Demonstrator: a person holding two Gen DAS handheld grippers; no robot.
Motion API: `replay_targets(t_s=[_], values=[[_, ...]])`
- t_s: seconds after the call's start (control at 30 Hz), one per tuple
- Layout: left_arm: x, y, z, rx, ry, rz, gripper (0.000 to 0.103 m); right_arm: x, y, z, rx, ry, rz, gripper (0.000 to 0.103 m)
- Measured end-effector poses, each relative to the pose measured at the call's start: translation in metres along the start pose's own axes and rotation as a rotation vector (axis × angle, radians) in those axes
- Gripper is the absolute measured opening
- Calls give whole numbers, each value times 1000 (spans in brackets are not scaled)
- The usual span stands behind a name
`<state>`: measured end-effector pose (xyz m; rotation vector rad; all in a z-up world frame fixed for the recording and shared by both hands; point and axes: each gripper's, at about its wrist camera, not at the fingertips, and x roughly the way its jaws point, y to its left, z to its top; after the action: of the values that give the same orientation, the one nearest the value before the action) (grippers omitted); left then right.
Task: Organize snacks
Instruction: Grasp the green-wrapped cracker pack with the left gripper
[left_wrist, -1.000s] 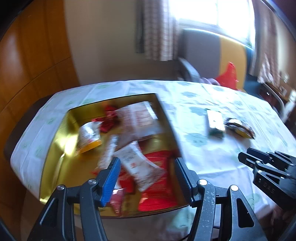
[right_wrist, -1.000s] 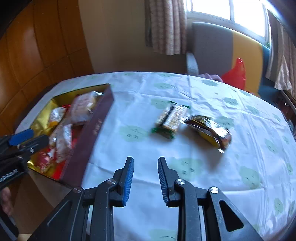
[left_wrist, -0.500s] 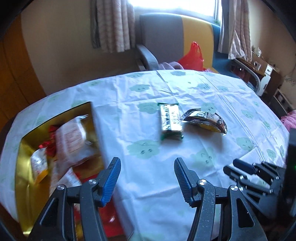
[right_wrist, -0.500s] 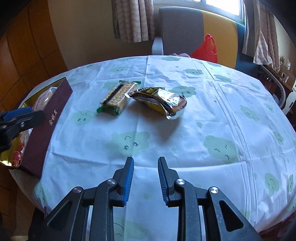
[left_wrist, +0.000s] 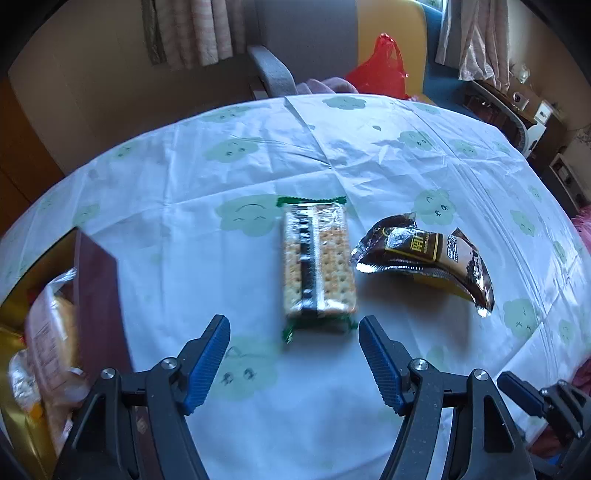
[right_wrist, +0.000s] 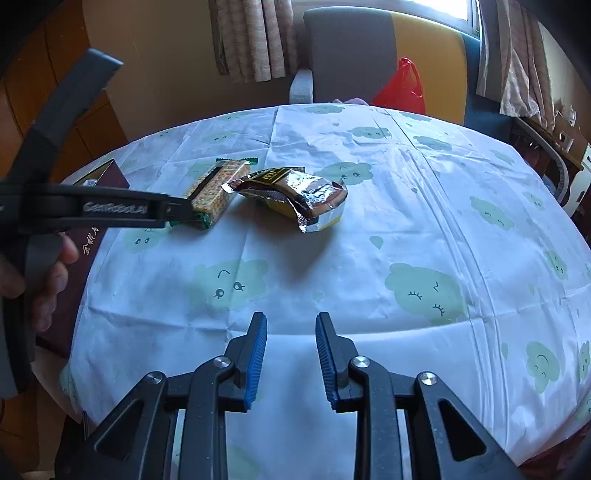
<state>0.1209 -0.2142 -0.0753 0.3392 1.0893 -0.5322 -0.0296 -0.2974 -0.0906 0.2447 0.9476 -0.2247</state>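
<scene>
1. Widening jaws on the left gripper (left_wrist: 293, 338) hang over the near end of the cracker pack (left_wrist: 316, 266), pads not yet pressing it.
2. Right gripper (right_wrist: 290, 334) hovers slightly parted, gripping nothing (bare tablecloth (right_wrist: 369, 229) beneath).
3. Brown foil snack (left_wrist: 424, 260) lies at the crackers' 3 o'clock; the snack box (left_wrist: 94, 291) sits at 9 o'clock.

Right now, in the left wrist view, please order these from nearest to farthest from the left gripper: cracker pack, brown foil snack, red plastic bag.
1. cracker pack: just ahead of the left gripper, whose jaws are opening.
2. brown foil snack: right of the crackers.
3. red plastic bag: beyond the table's far edge.
</scene>
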Motion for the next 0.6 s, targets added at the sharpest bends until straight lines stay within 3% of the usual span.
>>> replay_targets(t_s=[0.5,0.57,0.6], values=[[48,-1,48,19,33,-6,72,11,-22,2,53,22,4,28],[51,0,52,15,31,-4,65,12,-22,3,49,18,4,28],[50,0,52,16,25,-4,56,12,-22,3,46,17,4,28]])
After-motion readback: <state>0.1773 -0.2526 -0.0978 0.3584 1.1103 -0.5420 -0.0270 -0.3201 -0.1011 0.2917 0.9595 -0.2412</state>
